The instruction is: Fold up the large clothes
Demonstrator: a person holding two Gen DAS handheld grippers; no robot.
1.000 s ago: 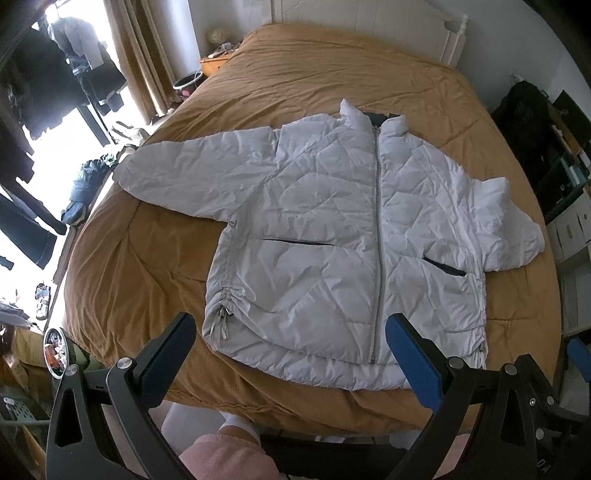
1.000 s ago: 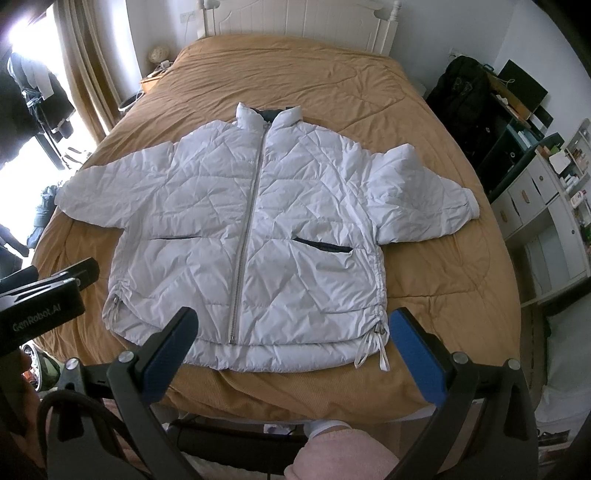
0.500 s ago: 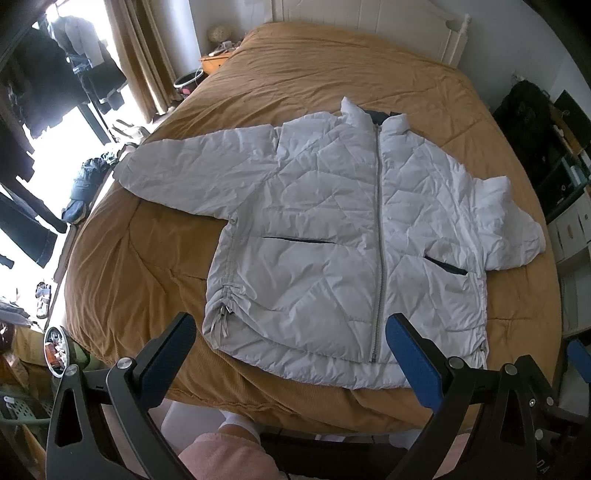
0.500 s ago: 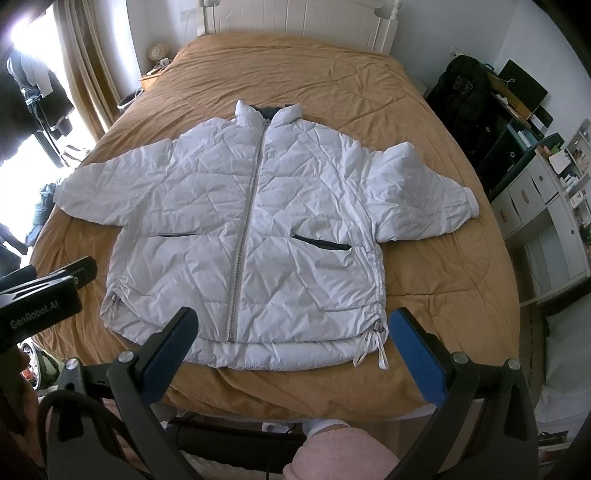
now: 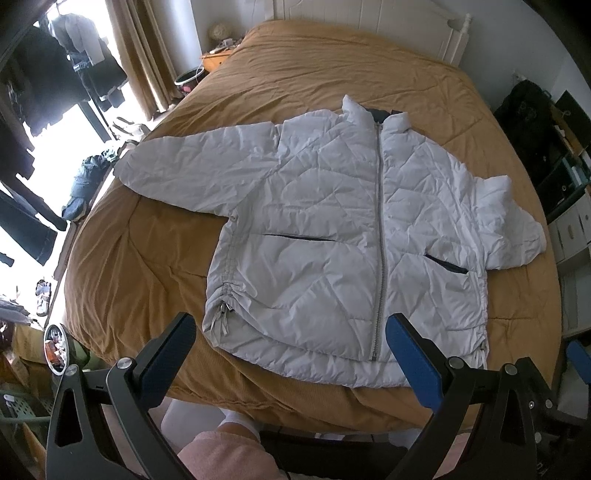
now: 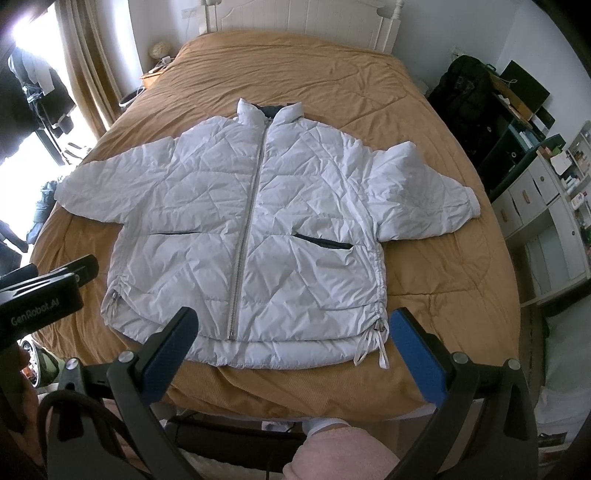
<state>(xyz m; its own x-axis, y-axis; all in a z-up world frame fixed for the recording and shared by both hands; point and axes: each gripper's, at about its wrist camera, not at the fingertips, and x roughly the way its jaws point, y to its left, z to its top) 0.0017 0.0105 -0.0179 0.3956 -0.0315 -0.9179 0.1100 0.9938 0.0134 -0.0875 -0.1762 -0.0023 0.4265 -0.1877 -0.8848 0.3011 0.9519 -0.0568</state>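
A white quilted puffer jacket [image 5: 332,236] lies flat and face up on the tan bedspread [image 5: 140,258], zipped, with both sleeves spread out; it also shows in the right wrist view [image 6: 236,221]. Its hem faces me near the bed's front edge. My left gripper [image 5: 291,354] is open and empty, held above the front edge near the hem. My right gripper [image 6: 295,347] is open and empty, just in front of the hem. The left gripper's body [image 6: 40,295] shows at the left of the right wrist view.
A white headboard [image 6: 299,22] stands at the far end of the bed. Dark clothes [image 5: 44,81] hang by the bright window at the left. Shelves and white drawers [image 6: 546,184] stand along the right. My pink-trousered knee [image 6: 343,450] is below the grippers.
Both grippers have drifted very slightly; the jacket sits a touch higher in both views. Nothing was grasped or moved.
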